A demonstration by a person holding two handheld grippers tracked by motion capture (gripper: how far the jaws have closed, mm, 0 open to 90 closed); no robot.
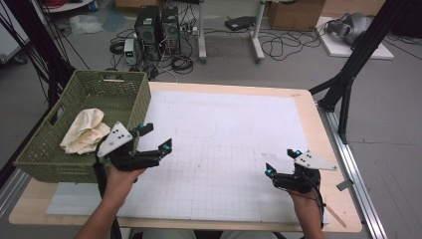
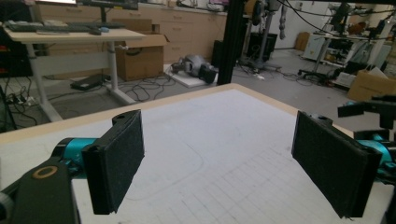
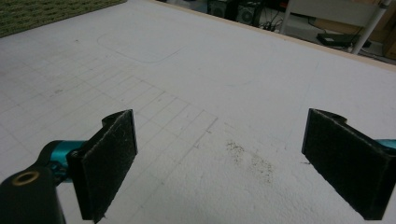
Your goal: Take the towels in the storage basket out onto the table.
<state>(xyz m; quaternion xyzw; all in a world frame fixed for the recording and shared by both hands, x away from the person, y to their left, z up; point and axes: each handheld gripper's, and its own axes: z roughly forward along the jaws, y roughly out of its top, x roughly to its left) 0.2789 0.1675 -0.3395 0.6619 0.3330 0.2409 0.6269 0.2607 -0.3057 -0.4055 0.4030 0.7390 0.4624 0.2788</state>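
My left gripper [image 1: 156, 137] hovers over the white gridded mat [image 1: 229, 129], just right of the green wicker basket [image 1: 129, 107]; its jaws stand wide apart with nothing between them. In the left gripper view the left gripper [image 2: 224, 163] looks across the mat toward the table's far corner. A cream cloth [image 1: 84, 130] lies crumpled inside the basket. My right gripper [image 1: 281, 161] rests low over the mat's right part, open and holding nothing. In the right gripper view the right gripper [image 3: 219, 163] frames bare mat with a faint dark smudge [image 3: 247, 156].
The basket occupies the table's left side. The wooden table edge [image 1: 326, 149] runs along the right, with a black stand leg [image 1: 348, 74] beyond it. Computers and cables [image 1: 159, 35] lie on the floor behind the table. A sliver of basket [image 3: 42, 11] lies far left in the right gripper view.
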